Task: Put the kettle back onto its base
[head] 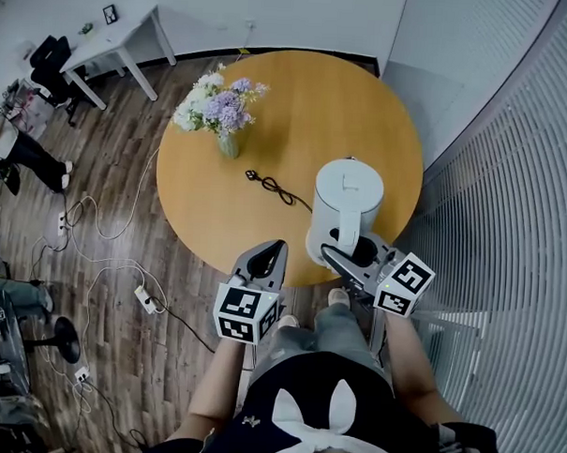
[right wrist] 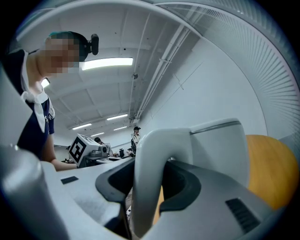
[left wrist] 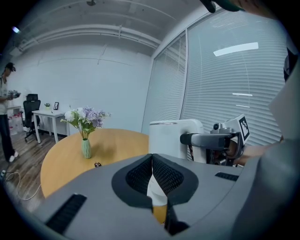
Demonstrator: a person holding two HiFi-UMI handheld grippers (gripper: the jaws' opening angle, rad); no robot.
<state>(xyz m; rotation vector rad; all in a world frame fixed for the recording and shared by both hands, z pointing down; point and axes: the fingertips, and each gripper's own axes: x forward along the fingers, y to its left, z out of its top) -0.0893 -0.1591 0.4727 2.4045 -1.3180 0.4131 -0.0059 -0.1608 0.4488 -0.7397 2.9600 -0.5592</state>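
Our right hand-held gripper [right wrist: 150, 174] is clamped on the handle [right wrist: 149, 150] of the kettle [right wrist: 220, 150]. In the right gripper view the white loop of the handle stands upright between the two jaws, with both pads against it. Seen from the head view, this right hand-held gripper [head: 346, 249] reaches in from the 5 o'clock edge of the round worktop [head: 364, 112]. The kettle [head: 346, 197] stands upright at about 4 o'clock, close to the rim.

Our left hand-held gripper [left wrist: 152, 160] has its jaws together and nothing between them. In the head view the left hand-held gripper [head: 271, 256] hangs at the 6 o'clock edge of the worktop, just beside the kettle but apart from it.

We judge the task to be near its end. The kettle is low over the worktop, and a black cord [head: 271, 186] runs from near the middle toward its foot. That suggests the base lies beneath it. We cannot make out the base as a separate thing, and we cannot tell whether the kettle is fully seated on it or a little above. What is left, as we read it, is to settle the kettle down if it is not yet down, then let go of the handle.

By our count there are two hand-held grippers, one kettle, one cord with one plug at its free end, and one worktop. There is also one vase of flowers [head: 221, 110] at about 10 o'clock, well apart from the kettle.
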